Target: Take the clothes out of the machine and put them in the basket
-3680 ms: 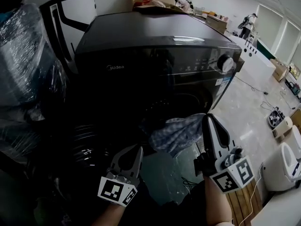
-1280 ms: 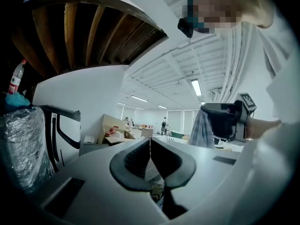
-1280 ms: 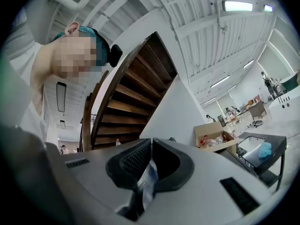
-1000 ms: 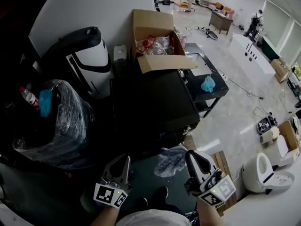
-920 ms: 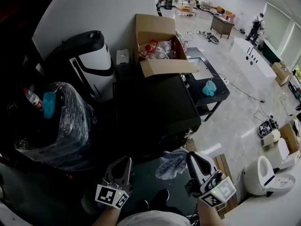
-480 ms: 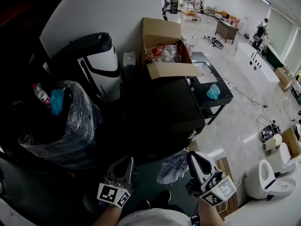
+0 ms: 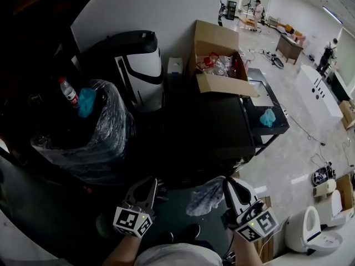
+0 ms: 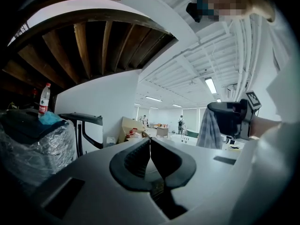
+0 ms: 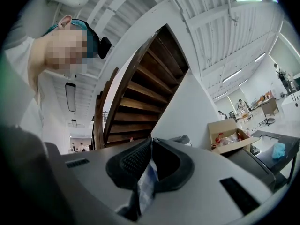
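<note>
While the checked cloth (image 7: 204, 196) is clamped between the closed jaws of the right gripper (image 7: 226, 183), it is held hanging above the dim floor (image 7: 180, 206) | the machine (image 7: 211, 129) is seen, perhaps, in the dark bulk behind it | left gripper (image 7: 148, 183) is shut on nothing.

The garment (image 7: 205, 196) is a blue-grey check, washing machine (image 7: 208, 127) plain black, cardboard box (image 7: 217, 65) top centre brown, and there's a teal cloth (image 7: 86, 101) at left beside a red-capped bottle (image 7: 67, 91).
</note>
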Demonstrator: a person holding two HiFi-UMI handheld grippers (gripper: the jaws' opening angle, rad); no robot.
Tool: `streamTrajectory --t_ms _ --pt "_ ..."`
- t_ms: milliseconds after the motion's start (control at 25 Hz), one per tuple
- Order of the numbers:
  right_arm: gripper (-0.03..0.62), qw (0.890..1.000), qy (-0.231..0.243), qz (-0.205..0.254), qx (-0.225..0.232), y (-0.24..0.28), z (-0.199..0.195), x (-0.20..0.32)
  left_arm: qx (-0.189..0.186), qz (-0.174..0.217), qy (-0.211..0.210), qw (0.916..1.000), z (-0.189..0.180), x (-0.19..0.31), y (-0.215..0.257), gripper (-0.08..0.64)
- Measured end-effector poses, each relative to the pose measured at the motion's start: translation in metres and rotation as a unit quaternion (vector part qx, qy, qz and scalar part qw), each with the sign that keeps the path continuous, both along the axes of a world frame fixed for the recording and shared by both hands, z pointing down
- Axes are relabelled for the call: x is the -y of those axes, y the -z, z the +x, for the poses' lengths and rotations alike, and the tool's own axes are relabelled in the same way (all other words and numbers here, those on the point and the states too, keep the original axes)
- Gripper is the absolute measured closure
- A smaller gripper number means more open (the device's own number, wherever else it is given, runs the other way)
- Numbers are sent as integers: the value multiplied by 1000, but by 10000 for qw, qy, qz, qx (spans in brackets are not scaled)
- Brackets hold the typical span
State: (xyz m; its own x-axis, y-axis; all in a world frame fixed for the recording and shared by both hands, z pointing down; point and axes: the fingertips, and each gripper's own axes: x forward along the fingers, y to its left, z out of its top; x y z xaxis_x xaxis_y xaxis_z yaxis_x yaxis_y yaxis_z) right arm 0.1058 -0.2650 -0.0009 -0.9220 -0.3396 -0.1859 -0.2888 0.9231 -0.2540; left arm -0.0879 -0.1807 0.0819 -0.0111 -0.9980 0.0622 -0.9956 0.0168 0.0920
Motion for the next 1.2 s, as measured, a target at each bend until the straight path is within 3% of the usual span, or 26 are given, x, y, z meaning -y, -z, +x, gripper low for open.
streamTrajectory --t_ms 200,400,840,1200 --pt "572 9991 391 15 -141 -10 -22 5 96 1 557 9984 -31 -18 9 538" --pt "572 9943 927 348 -391 -12 -51 4 319 159 1234 9917 -64 -44 32 538" --pt "572 9651 2427 763 -620 -6 -124 -18 428 155 2585 9649 -95 -120 41 538" --pt "572 9476 3120 559 -390 -3 -179 -80 506 254 3327 9413 -117 -198 47 538"
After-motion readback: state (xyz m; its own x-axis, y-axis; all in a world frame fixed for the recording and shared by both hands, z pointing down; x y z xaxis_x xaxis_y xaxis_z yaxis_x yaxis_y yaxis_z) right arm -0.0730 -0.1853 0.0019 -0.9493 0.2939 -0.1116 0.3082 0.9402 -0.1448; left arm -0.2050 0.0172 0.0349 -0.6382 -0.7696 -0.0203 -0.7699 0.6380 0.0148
